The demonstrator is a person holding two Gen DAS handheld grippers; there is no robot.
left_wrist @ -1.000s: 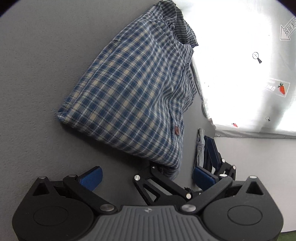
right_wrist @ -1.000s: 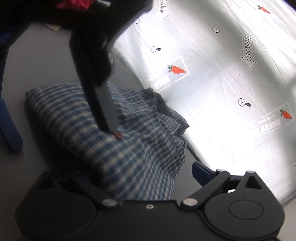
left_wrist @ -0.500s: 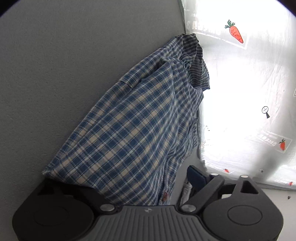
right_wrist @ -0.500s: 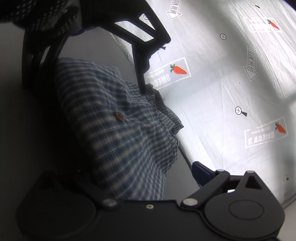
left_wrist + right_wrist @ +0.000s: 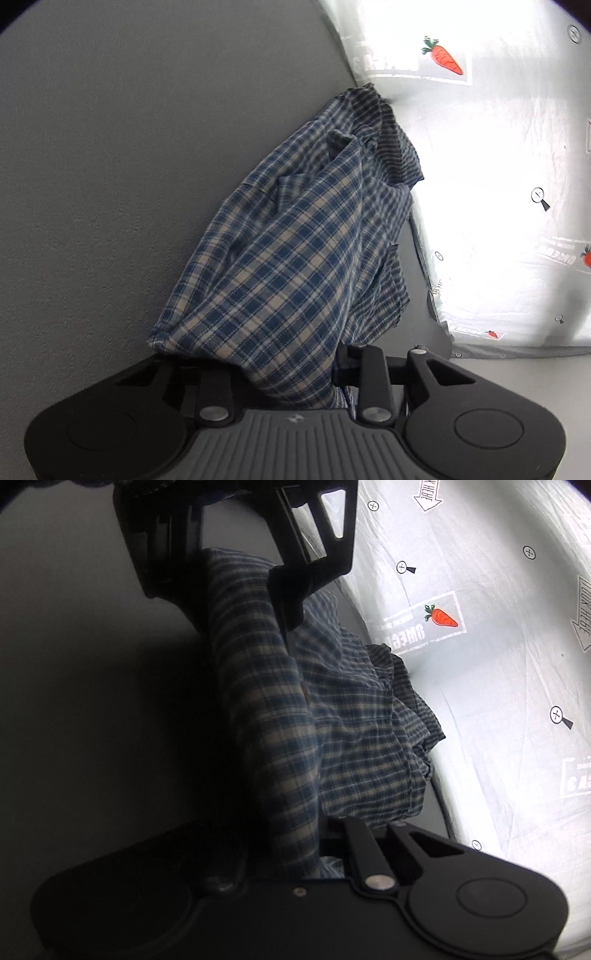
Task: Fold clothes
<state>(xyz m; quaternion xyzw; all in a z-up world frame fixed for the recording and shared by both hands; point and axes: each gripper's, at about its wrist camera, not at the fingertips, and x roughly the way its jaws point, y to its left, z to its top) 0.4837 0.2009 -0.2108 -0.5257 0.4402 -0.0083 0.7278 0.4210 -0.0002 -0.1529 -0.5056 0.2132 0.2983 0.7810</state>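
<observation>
both grippers, left gripper [image 5: 295, 373] and right gripper [image 5: 295, 849], are closed on the plaid shirt [image 5: 303, 251], its fabric bunched between their fingers over the grey table [image 5: 110, 147].

A staged recording bench, not a lived-in room.
You face a bare grey tabletop [image 5: 110, 166] beside a white sheet [image 5: 498, 664] printed with carrots and marker symbols.

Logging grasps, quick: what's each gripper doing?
Left gripper: shut on the blue-and-cream plaid cotton shirt.
Right gripper: shut on the same shirt.
</observation>
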